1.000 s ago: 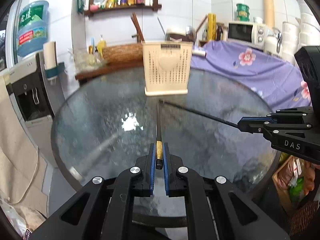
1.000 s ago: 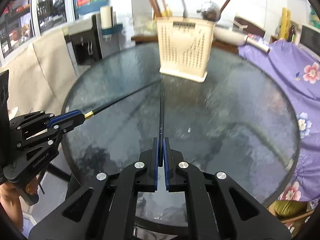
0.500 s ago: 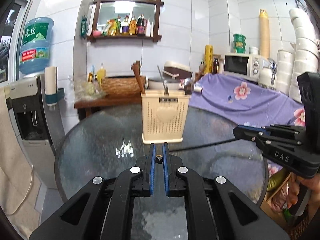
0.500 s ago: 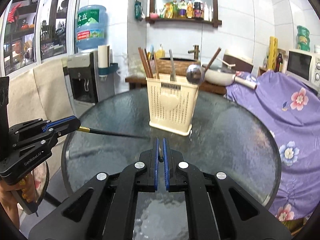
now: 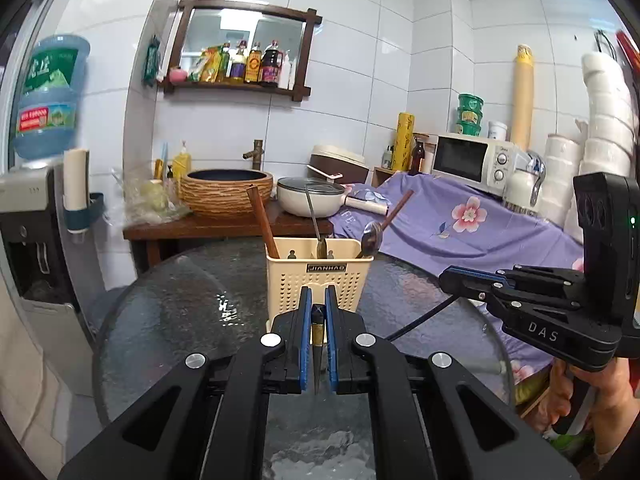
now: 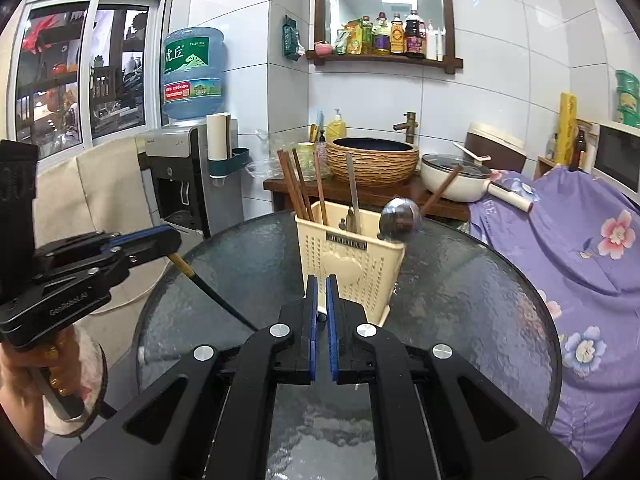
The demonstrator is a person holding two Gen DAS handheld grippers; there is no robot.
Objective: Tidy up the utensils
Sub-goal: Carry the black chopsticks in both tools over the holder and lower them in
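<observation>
Here a round table (image 5: 168, 320) with a dark, textured glass top fills the lower half of both views, set in a white-tiled kitchen corner. Behind it stands a wooden counter (image 5: 208, 230) bearing a woven-sided basin (image 5: 226, 192) with a brass tap and a white lidded pan (image 5: 310, 200); above them a dark wooden shelf (image 6: 384, 58) holds bottles of sauce and oil. A water dispenser (image 6: 188, 176) with a blue bottle on top stands to the left, and to the right a purple flowered cloth (image 6: 568, 240) is draped over furniture, with a white microwave (image 5: 474, 160) behind it. A cream perforated utensil holder (image 5: 320, 276) stands upright on the table, holding brown chopsticks, a metal utensil and a ladle whose bowl leans out over its right rim. The left gripper (image 5: 318, 320) is clamped on the gold-banded top end of a black chopstick (image 5: 318, 336), which is seen end-on between the blue pads and hangs down from them, just in front of the holder. The right gripper (image 6: 320, 312) has its pads pressed together too, pinching the end of a second black chopstick (image 5: 420, 320), whose shaft slants down from the jaws toward the table in the left wrist view. Each chopstick is in the air, near the holder and outside it.
</observation>
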